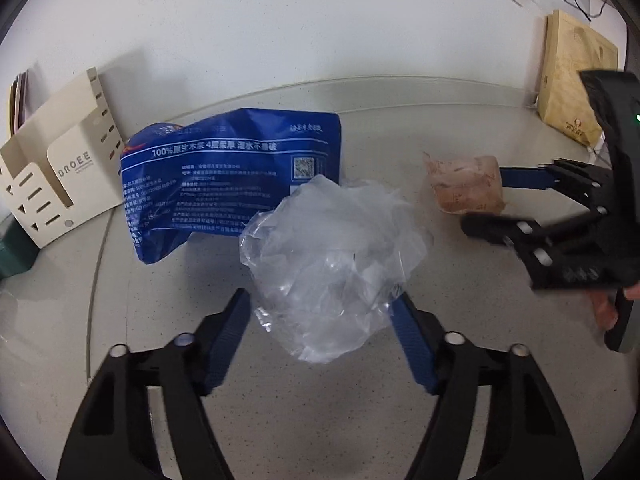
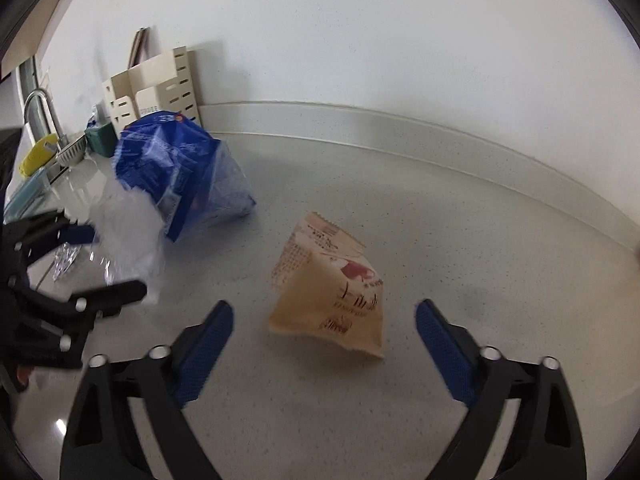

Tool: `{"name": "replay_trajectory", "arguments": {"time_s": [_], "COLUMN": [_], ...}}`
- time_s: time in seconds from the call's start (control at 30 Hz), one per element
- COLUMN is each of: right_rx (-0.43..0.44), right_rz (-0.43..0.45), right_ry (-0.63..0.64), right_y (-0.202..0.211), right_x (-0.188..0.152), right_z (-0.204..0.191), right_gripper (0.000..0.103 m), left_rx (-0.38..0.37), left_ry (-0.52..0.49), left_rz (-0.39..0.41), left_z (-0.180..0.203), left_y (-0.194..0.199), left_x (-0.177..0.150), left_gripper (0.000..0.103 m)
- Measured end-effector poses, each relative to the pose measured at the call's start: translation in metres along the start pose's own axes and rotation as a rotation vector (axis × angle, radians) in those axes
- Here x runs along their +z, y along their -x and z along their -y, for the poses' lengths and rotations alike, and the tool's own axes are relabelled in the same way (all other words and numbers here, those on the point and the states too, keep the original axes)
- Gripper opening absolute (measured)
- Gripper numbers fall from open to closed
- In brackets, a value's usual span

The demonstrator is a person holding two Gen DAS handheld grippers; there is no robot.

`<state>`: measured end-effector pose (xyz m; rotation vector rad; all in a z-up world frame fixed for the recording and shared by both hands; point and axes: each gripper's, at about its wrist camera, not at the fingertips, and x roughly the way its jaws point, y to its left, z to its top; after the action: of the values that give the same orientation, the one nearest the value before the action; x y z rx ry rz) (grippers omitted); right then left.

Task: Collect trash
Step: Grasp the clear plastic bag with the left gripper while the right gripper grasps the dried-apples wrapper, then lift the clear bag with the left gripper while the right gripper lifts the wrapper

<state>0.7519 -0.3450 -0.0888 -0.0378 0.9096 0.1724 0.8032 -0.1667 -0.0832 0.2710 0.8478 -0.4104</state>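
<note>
Left claw (image 1: 320,312) half-open astride crumpled clear plastic bag (image 1: 332,264) at frame centre, right claw (image 2: 324,320) half-open astride tan snack wrapper (image 2: 332,300), neither gripped, on pale surface (image 2: 440,220)

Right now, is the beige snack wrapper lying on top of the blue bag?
No, the beige snack wrapper lies by itself on the countertop, apart from the blue bag.

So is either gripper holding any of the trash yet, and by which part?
Neither holds anything. The left gripper straddles the clear plastic bag, and the right gripper straddles the tan snack wrapper, pads apart from it.
</note>
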Motion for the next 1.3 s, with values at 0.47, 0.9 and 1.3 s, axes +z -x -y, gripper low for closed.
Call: {"name": "replay_trajectory", "arguments": {"time_s": [0.47, 0.9, 1.3], "right_rx": [0.149, 0.038, -0.08], "right_rz": [0.026, 0.192, 0.243], "right_ry": [-0.152, 0.011, 0.022], "right_y": [0.01, 0.094, 0.24], "right_x": [-0.017, -0.03, -0.125], "right_z": [0.028, -0.018, -0.089], "right_gripper": [0.046, 0.046, 0.046], "left_rx": [-0.122, -0.222, -0.516], "left_ry": [0.182, 0.166, 0.095], "left_rz": [0.187, 0.268, 0.447], "left_z": [-0.047, -0.044, 0.019], "left_y": [0.057, 0.073, 0.182], "left_x": [-0.01, -0.001, -0.097], "left_gripper": [0.011, 0.011, 0.009]}}
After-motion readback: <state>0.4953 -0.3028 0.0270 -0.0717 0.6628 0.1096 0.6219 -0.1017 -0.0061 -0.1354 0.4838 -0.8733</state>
